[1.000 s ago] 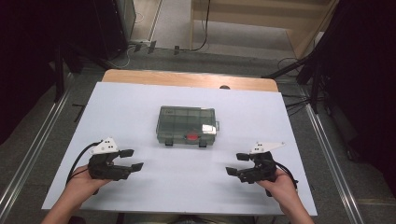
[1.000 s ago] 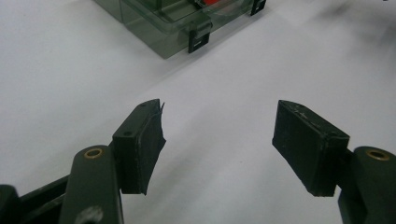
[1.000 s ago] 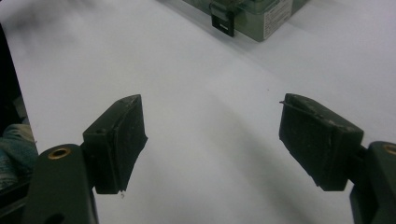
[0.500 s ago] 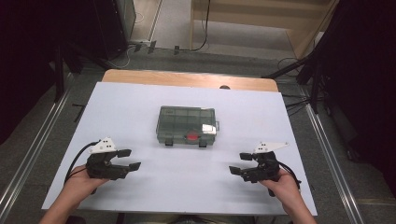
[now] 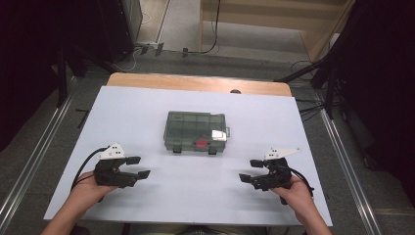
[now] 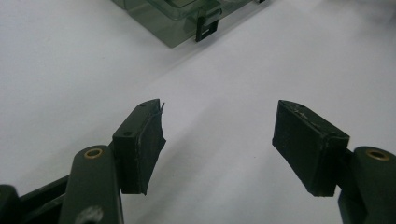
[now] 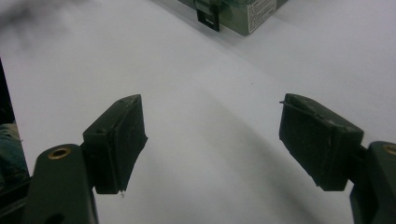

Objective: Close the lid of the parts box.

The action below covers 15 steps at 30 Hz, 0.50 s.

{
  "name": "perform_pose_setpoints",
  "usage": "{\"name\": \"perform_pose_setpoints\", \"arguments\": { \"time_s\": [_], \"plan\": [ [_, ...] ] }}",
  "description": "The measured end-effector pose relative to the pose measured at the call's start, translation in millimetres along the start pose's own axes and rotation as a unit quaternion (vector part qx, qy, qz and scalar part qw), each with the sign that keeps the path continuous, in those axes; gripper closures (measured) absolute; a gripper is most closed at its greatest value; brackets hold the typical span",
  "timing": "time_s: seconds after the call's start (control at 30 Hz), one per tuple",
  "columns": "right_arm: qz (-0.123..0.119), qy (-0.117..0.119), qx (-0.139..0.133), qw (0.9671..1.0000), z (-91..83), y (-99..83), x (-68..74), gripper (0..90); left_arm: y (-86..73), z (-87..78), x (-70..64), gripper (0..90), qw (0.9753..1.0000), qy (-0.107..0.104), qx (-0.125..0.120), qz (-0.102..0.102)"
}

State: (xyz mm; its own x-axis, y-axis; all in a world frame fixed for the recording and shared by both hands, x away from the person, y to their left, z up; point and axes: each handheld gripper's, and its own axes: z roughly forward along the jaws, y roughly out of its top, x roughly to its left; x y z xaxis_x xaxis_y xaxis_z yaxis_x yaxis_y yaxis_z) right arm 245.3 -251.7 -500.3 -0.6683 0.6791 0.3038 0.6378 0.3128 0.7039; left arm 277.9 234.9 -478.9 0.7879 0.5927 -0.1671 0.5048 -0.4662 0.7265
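Both claws, left gripper [image 5: 137, 167] and right gripper [image 5: 251, 170], released, well apart from the perhaps latched organizer box [image 5: 195, 130].

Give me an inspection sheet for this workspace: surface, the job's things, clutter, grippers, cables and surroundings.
Surface: white sheet over a wooden table; the wood shows along the far edge.
Job's things: one translucent green compartment box, lid shut, two dark latches on its near side, a white label and a red item inside.
Clutter: nothing seen.
Grippers: left gripper and right gripper both open, hand-held, low over the sheet, apart from the box, fingers holding nothing.
Cables: a black cable trails from the left gripper; another trails from the right.
Surroundings: grey floor, metal rails along both sides, loose floor cables, dark equipment around.
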Motion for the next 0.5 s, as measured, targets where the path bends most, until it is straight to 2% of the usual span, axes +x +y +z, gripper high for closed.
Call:
{"name": "perform_pose_setpoints", "arguments": {
  "time_s": [0.5],
  "plan": [
    [-0.003, -0.001, 0.003, 1.0000, 0.5, -0.5, 0.3, 24.3, -0.6, 0.6, -0.6, 32.7, 1.0000, 0.002, 0.004, 0.004]
  ]
}}
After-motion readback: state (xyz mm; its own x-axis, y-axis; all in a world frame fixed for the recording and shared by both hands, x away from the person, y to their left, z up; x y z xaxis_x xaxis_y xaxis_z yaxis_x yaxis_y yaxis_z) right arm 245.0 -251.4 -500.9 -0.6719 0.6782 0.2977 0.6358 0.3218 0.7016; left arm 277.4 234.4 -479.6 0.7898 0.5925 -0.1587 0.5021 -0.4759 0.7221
